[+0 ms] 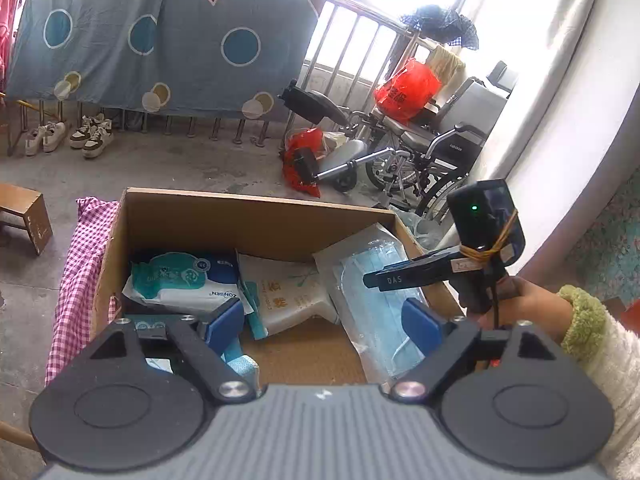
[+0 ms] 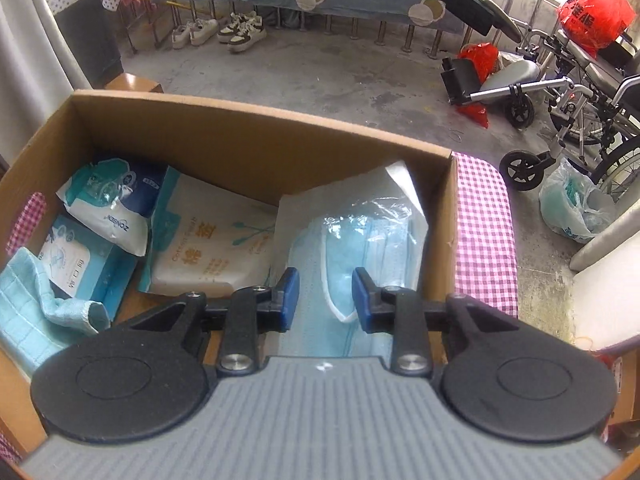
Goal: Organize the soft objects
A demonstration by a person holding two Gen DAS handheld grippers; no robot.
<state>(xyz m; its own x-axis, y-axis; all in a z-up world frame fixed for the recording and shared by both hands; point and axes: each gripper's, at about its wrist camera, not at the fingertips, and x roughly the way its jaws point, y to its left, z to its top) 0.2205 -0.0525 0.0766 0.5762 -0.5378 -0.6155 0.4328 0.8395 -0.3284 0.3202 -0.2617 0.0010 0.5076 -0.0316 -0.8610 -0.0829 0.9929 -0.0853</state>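
Left wrist view: the left gripper (image 1: 324,320) hangs open and empty over the box (image 1: 256,204). The mask pack (image 1: 372,280) lies ahead and to its right, its long axis running away from the gripper and leaning on the box's right wall. The wipes pack (image 1: 184,280) lies ahead-left, the swab bag (image 1: 284,292) between them. The right gripper (image 1: 376,280) reaches in from the right and crosses above the mask pack, so the right hand (image 1: 536,308) is the nearer one; its opening cannot be read here.

Right wrist view: the right gripper (image 2: 325,296) is open, a pad either side of the mask pack (image 2: 352,240) directly ahead and below; contact cannot be told. This view alone shows a blue cloth (image 2: 36,300) and a small carton (image 2: 84,264) far left in the box (image 2: 260,120), and the checked bench (image 2: 484,240) to the right.
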